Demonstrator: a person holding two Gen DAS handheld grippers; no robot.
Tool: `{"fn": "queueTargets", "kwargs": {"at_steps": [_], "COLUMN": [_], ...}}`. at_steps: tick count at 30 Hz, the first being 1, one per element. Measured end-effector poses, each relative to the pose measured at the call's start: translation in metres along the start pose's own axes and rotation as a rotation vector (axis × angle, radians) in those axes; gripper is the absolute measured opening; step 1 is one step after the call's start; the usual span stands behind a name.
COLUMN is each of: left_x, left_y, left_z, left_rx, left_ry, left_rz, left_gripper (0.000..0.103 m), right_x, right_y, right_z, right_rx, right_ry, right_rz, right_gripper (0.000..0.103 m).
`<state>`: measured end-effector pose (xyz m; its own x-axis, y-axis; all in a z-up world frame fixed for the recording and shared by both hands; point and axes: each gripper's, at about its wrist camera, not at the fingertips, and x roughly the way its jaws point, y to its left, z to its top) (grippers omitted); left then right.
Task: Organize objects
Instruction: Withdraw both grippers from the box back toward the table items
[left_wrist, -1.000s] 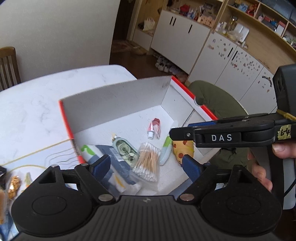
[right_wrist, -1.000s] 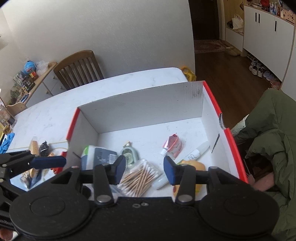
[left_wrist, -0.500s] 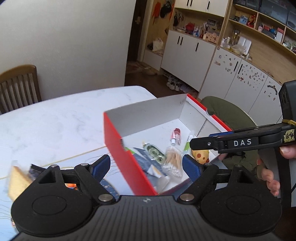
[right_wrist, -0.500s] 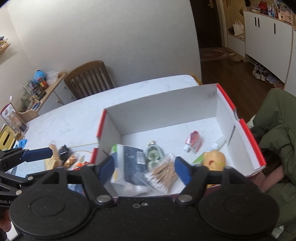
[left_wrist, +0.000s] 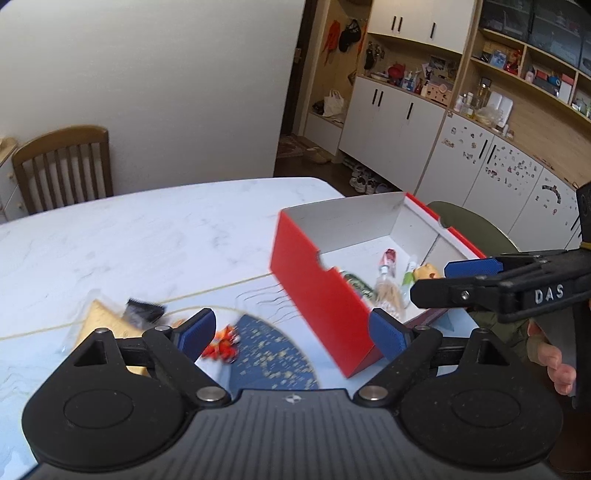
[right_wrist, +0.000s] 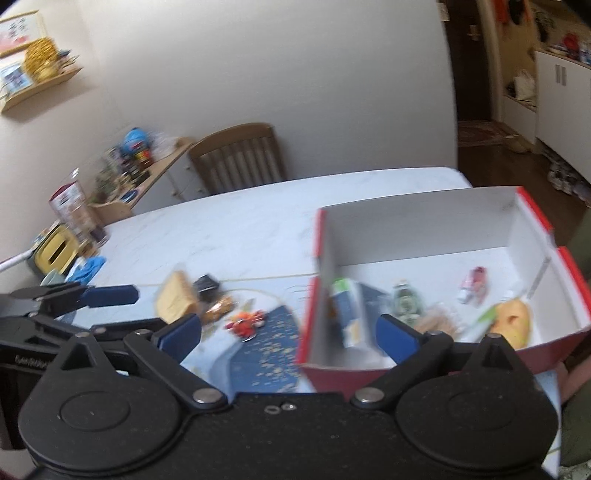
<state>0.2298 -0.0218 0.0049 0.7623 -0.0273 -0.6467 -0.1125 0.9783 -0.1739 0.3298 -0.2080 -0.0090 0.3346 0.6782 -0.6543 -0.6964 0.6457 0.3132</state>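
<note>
You are holding both grippers angled down over the white table (left_wrist: 147, 236). Your left gripper (left_wrist: 291, 332) and right gripper (right_wrist: 288, 332) are both opening wide, gripping nothing. The red box (left_wrist: 314, 295) is sitting at the right, loose snacks (right_wrist: 177, 299) beside it.

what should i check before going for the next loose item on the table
1. Left hand-held gripper empty, jaws opening: ok.
2. Right hand-held gripper empty, jaws opening: ok.
3. Red box open-topped, room left on its floor: ok.
4. Loose items left outside the box: red-orange wrapped piece, tan packet, small black item: not ok.
5. Clear view of those items for a grasp: blurred in both views, cannot tell.
</note>
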Motion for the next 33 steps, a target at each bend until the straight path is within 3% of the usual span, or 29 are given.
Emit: {"fn": "queueTargets", "kwargs": {"at_steps": [2, 5, 13, 20, 25, 33], "left_x": [-0.006, -0.014, -0.024, -0.027, -0.023, -0.003], "left_y": [0.013, 0.032, 0.080, 0.120, 0.138, 0.156], "left_z": [-0.006, -0.015, -0.045, -0.077, -0.096, -0.115], "left_rx": [-0.019, -0.041, -0.080, -0.147, -0.171, -0.190], "left_ry": [0.002, -0.001, 0.016, 0.036, 0.037, 0.069], "left_rz": [0.000, 0.023, 0.121, 0.163, 0.276, 0.314], "left_gripper": [0.091, 0.103, 0.103, 0.103, 0.103, 0.103], "right_x": [0.005, 0.015, 0.046, 0.084, 0.112, 0.148], "right_y": [0.013, 0.031, 0.067, 0.083, 0.085, 0.074], "right_z": [-0.003, -0.007, -0.012, -0.014, -0.016, -0.014], "right_rx": [-0.015, -0.033, -0.074, -0.085, -0.098, -0.123], "right_ry": [0.013, 0.036, 0.078, 0.124, 0.144, 0.175], "right_rz": [0.012, 0.023, 0.002, -0.026, -0.062, -0.117], "right_gripper": [0.101, 0.101, 0.101, 0.101, 0.101, 0.098]}}
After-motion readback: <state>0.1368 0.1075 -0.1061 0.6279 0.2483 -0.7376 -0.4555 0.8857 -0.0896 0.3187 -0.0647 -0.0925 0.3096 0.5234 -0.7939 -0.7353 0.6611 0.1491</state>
